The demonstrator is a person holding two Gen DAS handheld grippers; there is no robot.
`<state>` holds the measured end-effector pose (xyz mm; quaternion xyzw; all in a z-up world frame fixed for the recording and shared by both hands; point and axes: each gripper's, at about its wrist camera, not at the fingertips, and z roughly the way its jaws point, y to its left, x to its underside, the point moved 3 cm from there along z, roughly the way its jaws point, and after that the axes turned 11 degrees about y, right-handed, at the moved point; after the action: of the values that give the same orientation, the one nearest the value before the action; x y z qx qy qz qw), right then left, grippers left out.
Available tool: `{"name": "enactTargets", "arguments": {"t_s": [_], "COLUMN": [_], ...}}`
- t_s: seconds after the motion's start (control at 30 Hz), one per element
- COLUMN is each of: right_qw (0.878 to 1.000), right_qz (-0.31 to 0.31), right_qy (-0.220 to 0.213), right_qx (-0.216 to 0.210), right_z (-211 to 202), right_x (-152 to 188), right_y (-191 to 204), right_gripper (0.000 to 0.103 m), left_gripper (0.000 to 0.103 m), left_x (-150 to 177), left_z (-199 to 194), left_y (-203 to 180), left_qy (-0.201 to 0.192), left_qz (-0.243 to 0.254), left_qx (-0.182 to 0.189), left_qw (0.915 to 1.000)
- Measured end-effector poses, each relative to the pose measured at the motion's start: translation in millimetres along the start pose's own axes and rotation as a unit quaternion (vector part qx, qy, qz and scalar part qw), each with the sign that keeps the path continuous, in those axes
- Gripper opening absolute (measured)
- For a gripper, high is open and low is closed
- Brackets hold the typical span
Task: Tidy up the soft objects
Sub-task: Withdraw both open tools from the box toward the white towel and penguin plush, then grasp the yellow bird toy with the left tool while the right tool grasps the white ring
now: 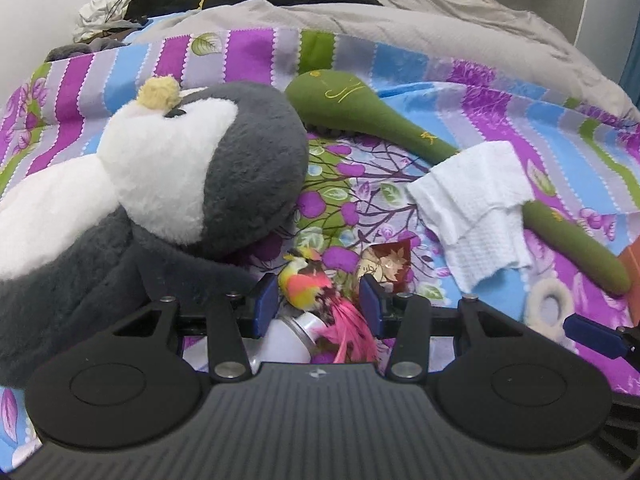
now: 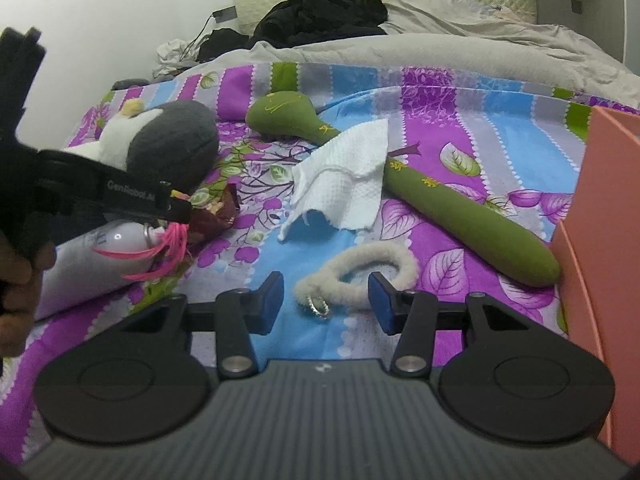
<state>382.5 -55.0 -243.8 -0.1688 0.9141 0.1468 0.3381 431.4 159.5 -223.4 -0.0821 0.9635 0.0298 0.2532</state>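
Nothing appears sorted yet. Around the penguin plush (image 1: pixel 160 184), a feathered bird (image 1: pixel 304 280) sits between the open left gripper (image 1: pixel 318 300); a fluffy ring (image 2: pixel 360 276) between the open right gripper (image 2: pixel 326 300). Neither is gripped.

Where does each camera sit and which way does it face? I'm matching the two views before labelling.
Left wrist: on the left gripper, looking down along its open fingers at a toy bird, with the penguin to the left; the right gripper's blue pad shows at the right edge.
Right wrist: on the right gripper, facing a fuzzy ring between its open fingers; the left gripper and a hand show at left.
Shared: penguin, green plush, white cloth, ring, bedsheet.
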Motion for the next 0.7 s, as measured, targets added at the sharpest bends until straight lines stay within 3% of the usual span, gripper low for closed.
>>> {"name": "enactTargets", "arguments": {"t_s": [0.23, 0.5, 0.7], "right_qw": [0.999, 0.999, 0.999], "right_qz": [-0.031, -0.048, -0.045], "right_qy": [0.003, 0.008, 0.006], "right_qx": [-0.012, 0.004, 0.003], "right_z": [12, 17, 4], "right_x": [2, 1, -1], "right_y": [3, 6, 7], "right_gripper": [0.05, 0.028, 0.023], "left_gripper": [0.04, 0.038, 0.038], "left_x": [-2, 0, 5], "left_z": [17, 12, -7], "left_y": [-1, -3, -8], "left_qy": [0.015, 0.007, 0.001], "left_qz": [0.006, 0.007, 0.008], "left_qx": [-0.01, -0.005, 0.009], "left_qw": [0.9998, 0.9999, 0.9999]}}
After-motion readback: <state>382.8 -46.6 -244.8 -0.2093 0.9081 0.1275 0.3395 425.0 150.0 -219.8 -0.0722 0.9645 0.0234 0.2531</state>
